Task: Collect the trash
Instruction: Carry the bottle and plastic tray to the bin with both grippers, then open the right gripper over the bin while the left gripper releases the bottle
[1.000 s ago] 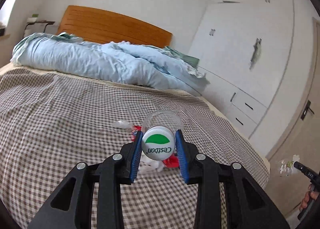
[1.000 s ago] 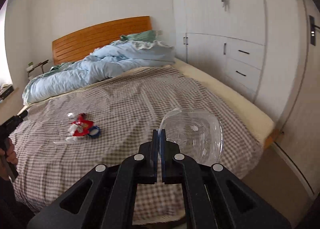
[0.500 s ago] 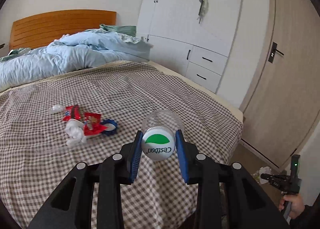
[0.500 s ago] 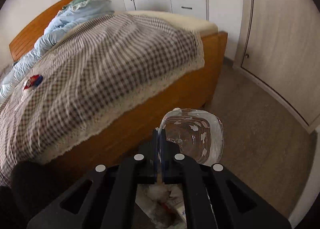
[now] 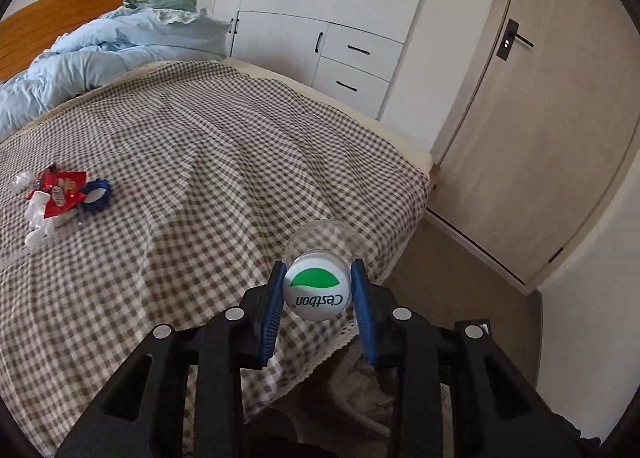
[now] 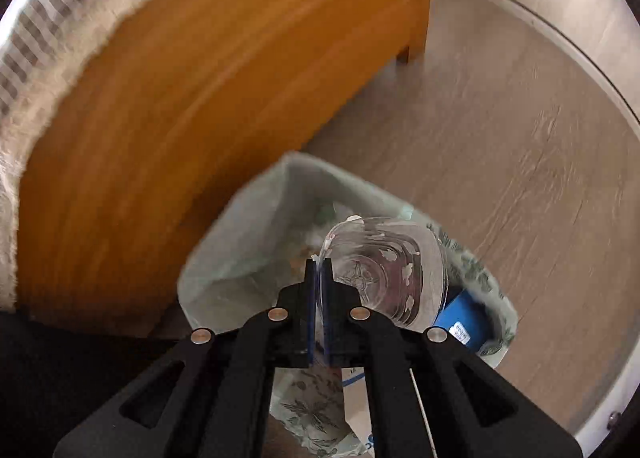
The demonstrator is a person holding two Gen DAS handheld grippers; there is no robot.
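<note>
Drop-off step, as we read it. Right claw pinched tight on the rim of a clear plastic lid, hanging over the lined bin beside the bed frame. Left claw clamps a capped clear bottle above the bed's foot corner. Next we'd part the right pads over the bin's mouth — then bring the bottle over. Wrappers remain on the checked bedspread.
</note>
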